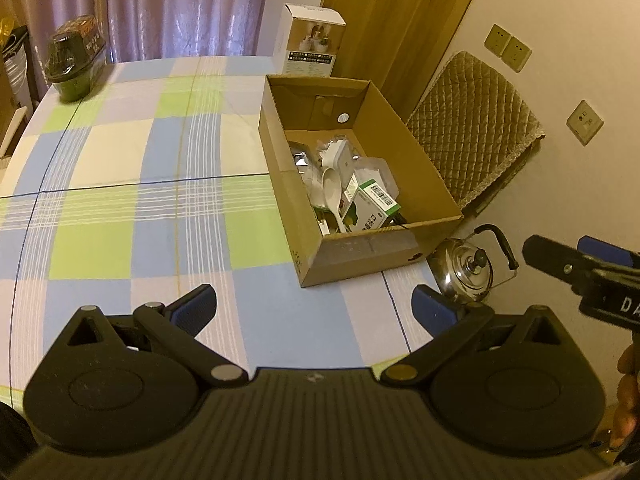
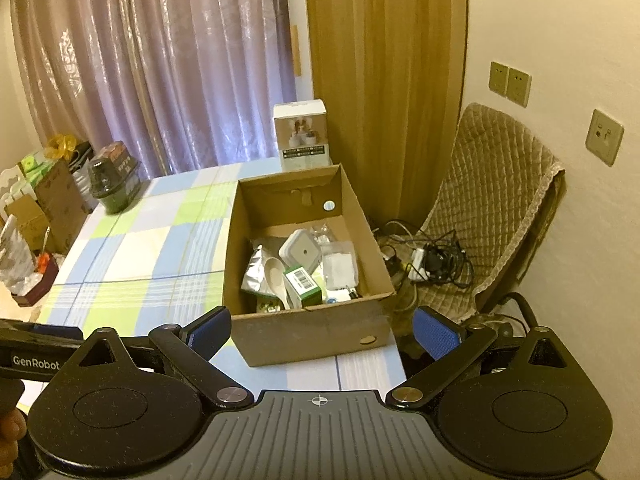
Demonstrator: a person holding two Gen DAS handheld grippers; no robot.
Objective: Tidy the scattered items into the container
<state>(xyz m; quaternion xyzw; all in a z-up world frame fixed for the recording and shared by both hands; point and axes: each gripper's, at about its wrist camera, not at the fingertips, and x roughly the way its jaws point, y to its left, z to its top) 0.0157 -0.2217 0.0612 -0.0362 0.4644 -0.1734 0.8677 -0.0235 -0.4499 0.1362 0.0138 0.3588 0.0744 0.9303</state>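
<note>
Both claws hang released and empty, left claw [image 1: 314, 308] and right claw [image 2: 322, 330], over the table's [image 1: 120, 160] near edge, facing the cardboard box [image 2: 280, 332] at its right edge, spoon [image 2: 276, 274] and green carton [image 2: 304, 284] inside.

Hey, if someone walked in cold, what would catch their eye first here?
Probably the open cardboard box at the right edge of the checked tablecloth, filled with small items such as a white spoon and a green-and-white carton. Next, the dark green jar at the table's far left corner.

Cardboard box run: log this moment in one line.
left gripper: open, empty | right gripper: open, empty | brown cardboard box: holds items | checked tablecloth: no loose small items
</note>
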